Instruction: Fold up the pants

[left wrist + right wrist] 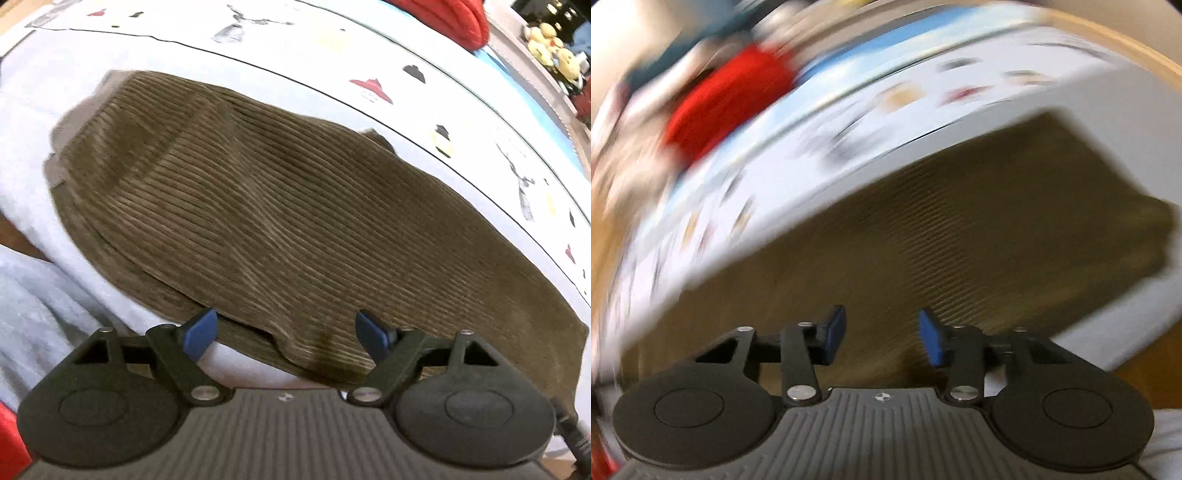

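Olive-brown corduroy pants [266, 221] lie folded flat on a white sheet [48, 122] in the left wrist view, with a grey waistband showing at the upper left. My left gripper [286, 334] hangs just above the pants' near folded edge, jaws wide open, blue pads clear of the cloth. The right wrist view is motion-blurred. There the same pants [979, 236] stretch away to the right. My right gripper [882, 334] hovers over them, jaws partly open with nothing between the pads.
The sheet has a printed band of small red, black and yellow figures [373, 88] beyond a dark line. A red cushion [450, 18] and yellow plush toys [554, 51] sit at the far right. Pale blue cloth [33, 306] lies at the near left. Wood floor [1156, 354] shows past the bed.
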A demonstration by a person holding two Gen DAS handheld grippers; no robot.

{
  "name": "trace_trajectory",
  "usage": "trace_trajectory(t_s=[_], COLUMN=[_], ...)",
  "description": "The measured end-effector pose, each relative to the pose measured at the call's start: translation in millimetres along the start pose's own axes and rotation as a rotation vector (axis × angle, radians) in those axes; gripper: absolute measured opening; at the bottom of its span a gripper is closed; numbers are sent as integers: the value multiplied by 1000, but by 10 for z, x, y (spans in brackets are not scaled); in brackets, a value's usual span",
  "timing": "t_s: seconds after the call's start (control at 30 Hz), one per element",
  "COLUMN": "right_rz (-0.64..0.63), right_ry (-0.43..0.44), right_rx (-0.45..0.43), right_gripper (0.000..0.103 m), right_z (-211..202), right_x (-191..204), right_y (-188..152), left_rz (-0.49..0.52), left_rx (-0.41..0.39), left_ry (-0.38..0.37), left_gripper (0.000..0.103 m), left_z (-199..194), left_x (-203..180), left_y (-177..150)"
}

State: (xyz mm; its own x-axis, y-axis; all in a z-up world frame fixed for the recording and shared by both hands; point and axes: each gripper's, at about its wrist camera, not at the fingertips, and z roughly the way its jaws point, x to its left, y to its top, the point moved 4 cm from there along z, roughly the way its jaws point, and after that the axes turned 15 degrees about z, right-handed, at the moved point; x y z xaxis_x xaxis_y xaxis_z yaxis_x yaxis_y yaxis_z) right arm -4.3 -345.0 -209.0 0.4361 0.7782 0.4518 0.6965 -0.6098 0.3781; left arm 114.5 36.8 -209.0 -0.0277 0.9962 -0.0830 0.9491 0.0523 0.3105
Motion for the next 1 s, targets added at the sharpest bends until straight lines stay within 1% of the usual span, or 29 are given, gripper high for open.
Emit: trace_trajectory(t_s=[0.07,0.1,0.13,0.17,0.2,0.23,0.27,0.33,0.37,0.4,0.47,0.5,0.57,0.6,0.67,0.73,0.77,0.8,0.83,0.9,0.93,0.97,1.0], right_rz=[-204,-298,-376,-482,-563,-585,-566,-460,-397,-334,-268,-258,-245,-240,-233,-224,-219,-211,-202,-201,-203,-207,-211], right_ry=[-32,-80,-126,-139,-166,-176,-172,-148,-121,-78,-10,17,41,46,31,12,2,-10,-15,-23,-27,-31,-34], right_rx=[67,129,153,113,116,113,126,145,143,126,80,56,43,55,109,144,159,165,166,173,174,177,179], right_gripper=[44,44,45,46,46,49,49,48,48,48,48,48,48,48,48,47,47,48,48,48,47,47,47], right_z=[234,385,485,480,476,450,411,316,252,189,126,146,268,347,524,618,662,718,723,758,749,766,746], right_x=[272,333,354,403,472,511,520,539,545,601,740,847,1008,1055,1148,1210,1204,1226,1214,1234,1232,1235,1214], right_y=[-259,-417,-552,-647,-708,-725,-712,-622,-549,-499,-450,-453,-487,-506,-591,-684,-710,-741,-749,-737,-737,-734,-731], left_rz=[-38,-66,-92,-123,-150,-180,-204,-247,-266,-282,-289,-285,-297,-313,-324,-322,-318,-311,-297,-305,-313,-307,-300], left_rx=[-13,-18,-23,-32,-41,-57,-72,-110,-131,-146,-144,-129,-97,-89,-102,-111,-110,-105,-86,-55,-52,-56,-61], left_ry=[12,22,29,38,46,55,65,84,94,102,96,87,71,52,2,-21,-28,-35,-49,-51,-43,-36,-9], left_gripper=[86,86,86,86,86,86,86,86,86,86,86,87,86,86,86,85,81,68,58,53,34,18,7], left_z=[-60,-78,-105,-137,-179,-229,-282,-400,-456,-495,-500,-466,-385,-346,-289,-215,-160,-92,-16,122,177,212,211], left_x=[154,258,363,488,602,750,885,1169,1320,1457,1666,1753,1892,1945,2005,2041,2034,2009,2006,1987,1999,2006,2008], left_y=[-7,-2,5,16,25,45,66,110,132,152,205,232,249,251,265,298,318,331,363,376,389,405,422])
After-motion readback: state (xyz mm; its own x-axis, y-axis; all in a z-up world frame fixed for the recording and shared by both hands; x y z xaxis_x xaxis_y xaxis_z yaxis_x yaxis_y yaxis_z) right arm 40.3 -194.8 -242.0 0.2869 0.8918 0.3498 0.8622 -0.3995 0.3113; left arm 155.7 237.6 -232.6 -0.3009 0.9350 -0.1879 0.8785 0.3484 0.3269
